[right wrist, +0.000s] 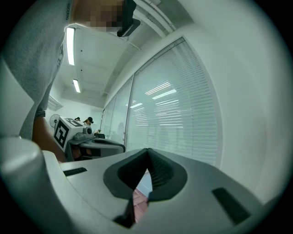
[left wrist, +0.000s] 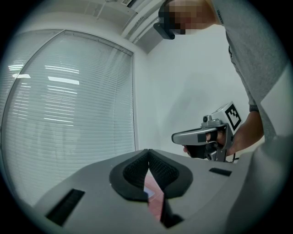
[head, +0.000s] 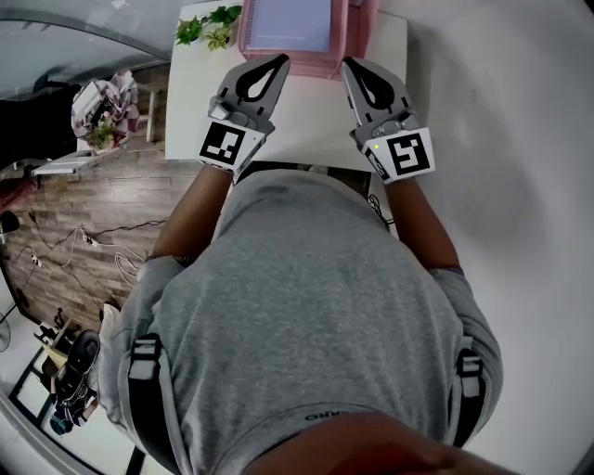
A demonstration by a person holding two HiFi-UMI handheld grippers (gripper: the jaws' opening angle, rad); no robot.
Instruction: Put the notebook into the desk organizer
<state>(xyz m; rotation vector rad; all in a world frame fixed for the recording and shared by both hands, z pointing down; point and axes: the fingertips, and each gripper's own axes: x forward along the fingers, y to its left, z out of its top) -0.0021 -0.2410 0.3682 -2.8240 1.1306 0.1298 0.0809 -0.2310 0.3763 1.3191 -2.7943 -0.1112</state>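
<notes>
A pale lilac notebook (head: 290,23) lies within a pink desk organizer (head: 356,20) at the far edge of the white desk (head: 306,121). My left gripper (head: 280,59) hovers just short of the organizer's near left corner, its tips touching and nothing held. My right gripper (head: 348,63) hovers by the near right corner, also shut and empty. In the left gripper view the left gripper (left wrist: 148,157) has its pads pressed together, with pink showing below them. In the right gripper view the right gripper (right wrist: 147,157) is likewise closed. Both point slightly upward toward a window with blinds.
A small green plant (head: 209,26) stands on the desk's far left corner. Wooden floor with cables (head: 83,241) lies to the left, with a cluttered table (head: 102,111) beyond. A white wall runs along the right side.
</notes>
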